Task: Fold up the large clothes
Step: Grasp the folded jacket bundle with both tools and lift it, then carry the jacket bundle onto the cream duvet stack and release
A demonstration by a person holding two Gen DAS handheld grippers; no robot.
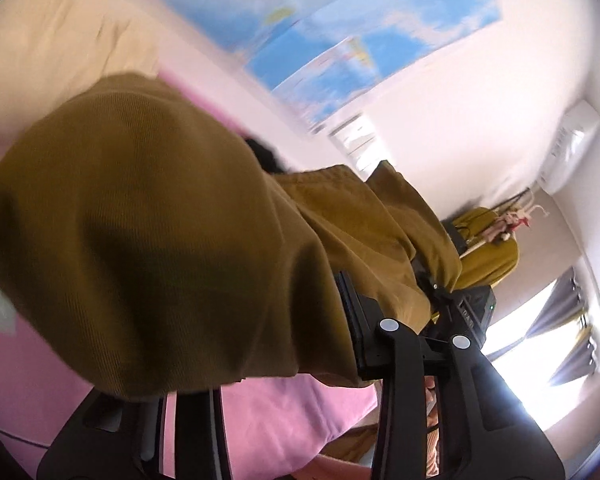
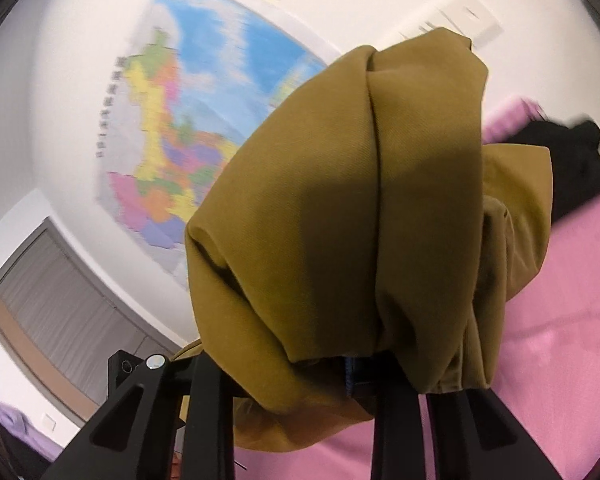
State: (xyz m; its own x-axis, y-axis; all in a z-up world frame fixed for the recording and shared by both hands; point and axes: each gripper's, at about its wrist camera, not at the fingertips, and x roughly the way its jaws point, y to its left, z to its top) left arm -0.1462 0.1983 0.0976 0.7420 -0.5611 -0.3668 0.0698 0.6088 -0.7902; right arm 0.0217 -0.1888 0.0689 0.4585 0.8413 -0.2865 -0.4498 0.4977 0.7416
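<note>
Mustard-brown garment (image 1: 148, 216) hangs bunched and unfolded above the pink bed (image 2: 560, 320), both tongs (image 1: 404, 320) (image 2: 340, 376) clamped on it.

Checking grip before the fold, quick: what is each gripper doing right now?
Left gripper: shut on the mustard garment.
Right gripper: shut on the same garment, bunched over its fingers.

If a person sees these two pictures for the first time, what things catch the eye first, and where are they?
First comes the olive-brown garment, bunched over the right gripper and filling the middle of both views; the left gripper also clamps it. Behind it, a colourful wall map hangs on the white wall. Below lies a pink bed sheet, with a dark garment at its far edge.
</note>
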